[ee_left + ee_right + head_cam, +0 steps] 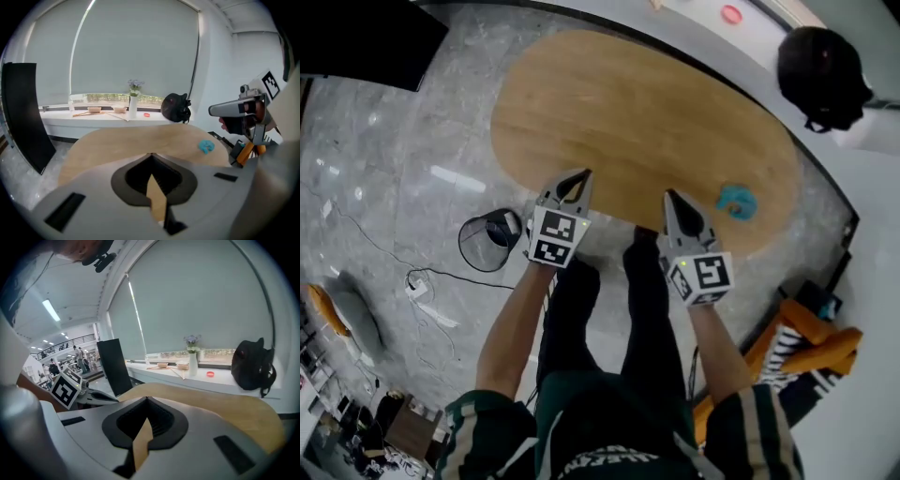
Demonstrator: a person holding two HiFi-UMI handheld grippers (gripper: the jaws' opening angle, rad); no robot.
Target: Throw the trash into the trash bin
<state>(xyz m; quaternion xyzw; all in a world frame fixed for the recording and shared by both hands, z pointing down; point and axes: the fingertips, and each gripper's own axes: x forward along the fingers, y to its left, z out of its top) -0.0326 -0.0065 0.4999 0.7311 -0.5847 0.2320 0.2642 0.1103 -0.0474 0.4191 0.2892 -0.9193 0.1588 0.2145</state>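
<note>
A crumpled blue piece of trash (737, 201) lies on the oval wooden table (628, 112), near its right end. A black wire trash bin (487, 241) stands on the floor by the table's near left edge. My left gripper (580, 177) hovers over the table's near edge, shut with nothing in it. My right gripper (670, 197) is beside it, also shut and holding nothing, left of the trash. In the left gripper view the blue trash (206, 146) sits ahead to the right, with the right gripper (236, 109) above it. The right gripper view shows the table (225, 408) but not the trash.
A black backpack (820, 66), a red dish (730, 14) and a vase with flowers (133, 101) stand on the white sill behind the table. A black panel (366, 37) is at far left. Cables (417, 277) lie on the floor. An orange seat (814, 339) is at right.
</note>
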